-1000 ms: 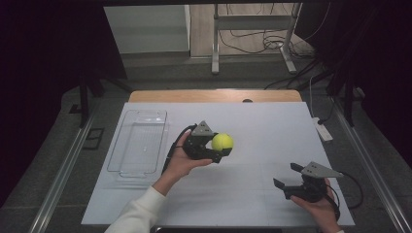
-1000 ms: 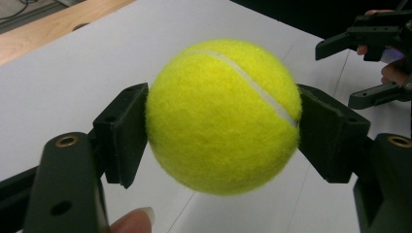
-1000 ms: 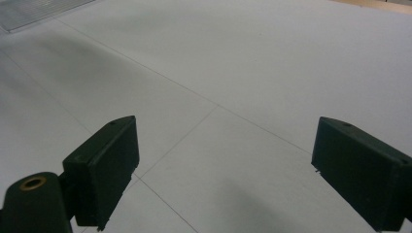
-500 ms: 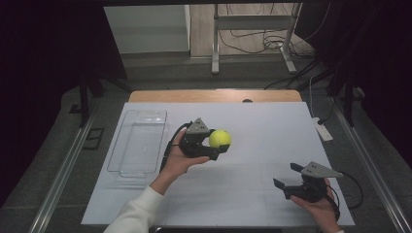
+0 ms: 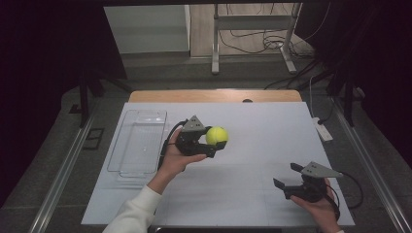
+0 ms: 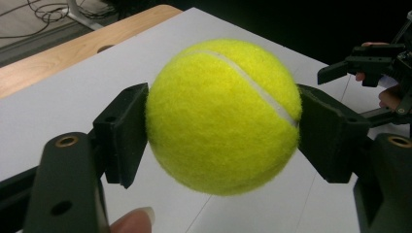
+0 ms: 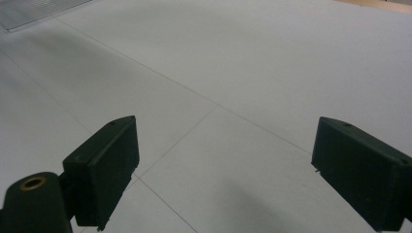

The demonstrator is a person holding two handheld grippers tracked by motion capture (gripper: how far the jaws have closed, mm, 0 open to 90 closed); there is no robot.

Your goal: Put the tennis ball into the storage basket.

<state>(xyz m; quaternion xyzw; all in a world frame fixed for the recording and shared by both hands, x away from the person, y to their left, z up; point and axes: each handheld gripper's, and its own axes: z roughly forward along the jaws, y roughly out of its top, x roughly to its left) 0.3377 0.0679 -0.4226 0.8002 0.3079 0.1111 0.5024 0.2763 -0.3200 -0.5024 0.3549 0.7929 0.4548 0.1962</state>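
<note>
Yellow felt in the left tool: we see the left tool (image 6: 221, 121) clenched on the tennis ball (image 6: 222, 115), one black pad pressed on each side near its widest part.
Ball's place: in the high view the tennis ball (image 5: 216, 136) is held off the white table (image 5: 252, 194), near the middle, just right of the hand (image 5: 176, 158) that carries the left tool (image 5: 214, 143).
Right tool: the right tool (image 7: 223, 165) stands released, jaws wide with bare table between them; in the high view it (image 5: 287, 180) sits low at the near right edge, well apart from the ball.
Nearest container: a clear plastic tray (image 5: 127, 160) lies on the left side of the table, near the left hand.
Step in hand, as we judge it: carrying the ball, probably toward the tray.
Doing it well: we would keep the pads on the widest part, hold the squeeze steady, lower the ball inside the tray walls, and only then let go, since a ball rolls.
Hard to make out: the tray is transparent and its floor blurs into the table, so we cannot tell whether anything lies in it; the person's forearms are cut off at the bottom edge.
</note>
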